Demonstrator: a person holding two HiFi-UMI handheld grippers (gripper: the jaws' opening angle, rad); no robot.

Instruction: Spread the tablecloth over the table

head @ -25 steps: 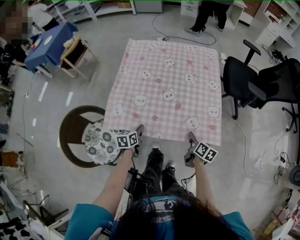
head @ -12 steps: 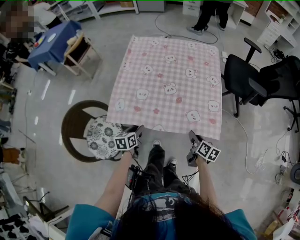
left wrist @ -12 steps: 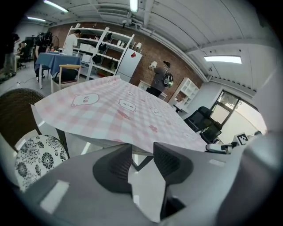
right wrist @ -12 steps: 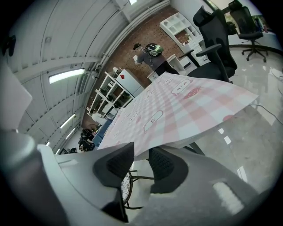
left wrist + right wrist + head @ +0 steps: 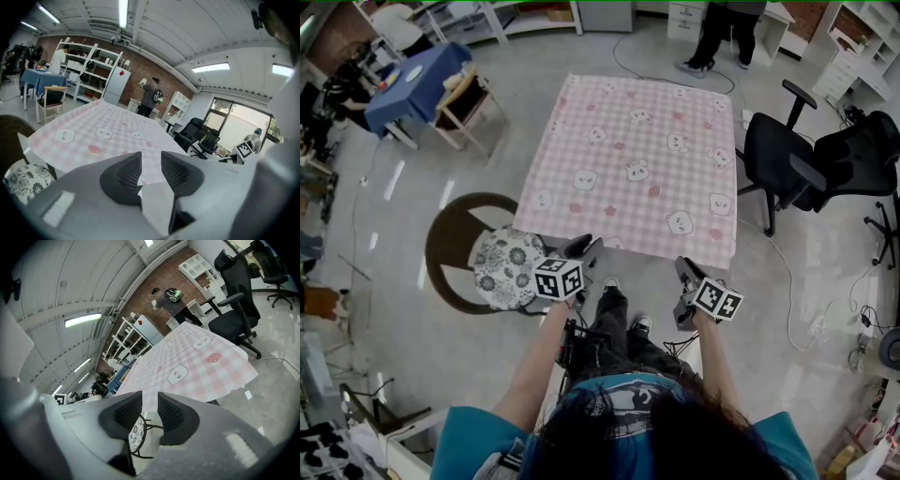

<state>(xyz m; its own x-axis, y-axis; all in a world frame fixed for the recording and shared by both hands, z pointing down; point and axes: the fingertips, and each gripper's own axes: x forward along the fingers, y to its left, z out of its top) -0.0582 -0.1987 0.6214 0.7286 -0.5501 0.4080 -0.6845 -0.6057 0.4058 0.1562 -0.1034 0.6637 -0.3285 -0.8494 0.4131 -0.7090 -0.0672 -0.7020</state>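
My left gripper [image 5: 585, 247] hangs near the near edge of the tablecloth [image 5: 637, 159], its jaws closing with nothing between them. My right gripper [image 5: 682, 268] hovers near the cloth's near right corner, jaws apart and empty. The pink checked tablecloth lies spread flat ahead of me, covering the table, which is hidden beneath it. A floral cushion [image 5: 508, 267] on a round chair [image 5: 450, 246] sits just left of my left gripper. A black office chair [image 5: 780, 155] stands beside the cloth's right edge.
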